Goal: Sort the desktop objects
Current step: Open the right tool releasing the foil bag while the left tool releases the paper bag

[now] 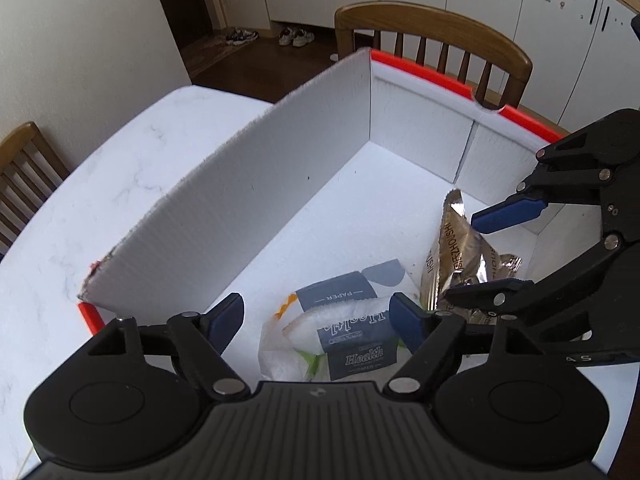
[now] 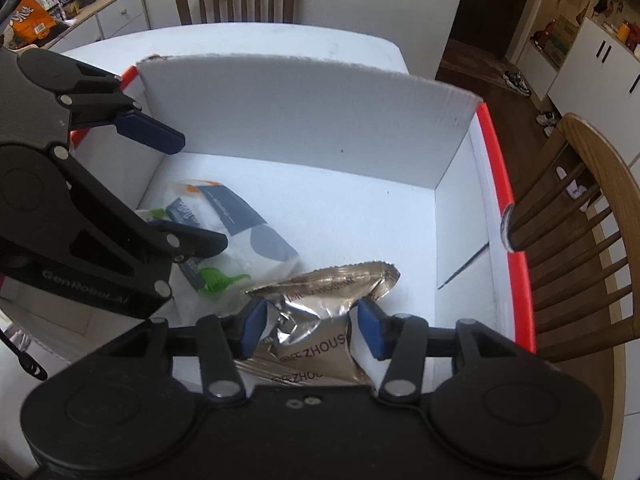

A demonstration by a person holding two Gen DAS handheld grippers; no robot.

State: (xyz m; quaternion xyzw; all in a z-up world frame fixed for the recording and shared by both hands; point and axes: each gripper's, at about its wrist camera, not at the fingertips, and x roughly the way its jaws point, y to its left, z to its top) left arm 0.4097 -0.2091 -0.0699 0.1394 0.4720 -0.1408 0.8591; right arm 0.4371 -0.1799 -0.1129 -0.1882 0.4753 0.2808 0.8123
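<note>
Tissue packet (image 1: 352, 340) (dark label reading "Health") is seen lying on the floor of the white box (image 1: 280, 168), beside the foil snack bag (image 2: 320, 320). Left gripper (image 1: 320, 320) is held over the packet, jaws spread, pads standing clear at either side of it. Right gripper (image 2: 312, 326) is positioned around the foil bag, jaws partly spread; whether the blue pads (image 2: 370, 326) press the crumpled foil cannot be told. Box is set on a white table (image 1: 80, 184), wooden chairs (image 1: 432, 40) around.
</note>
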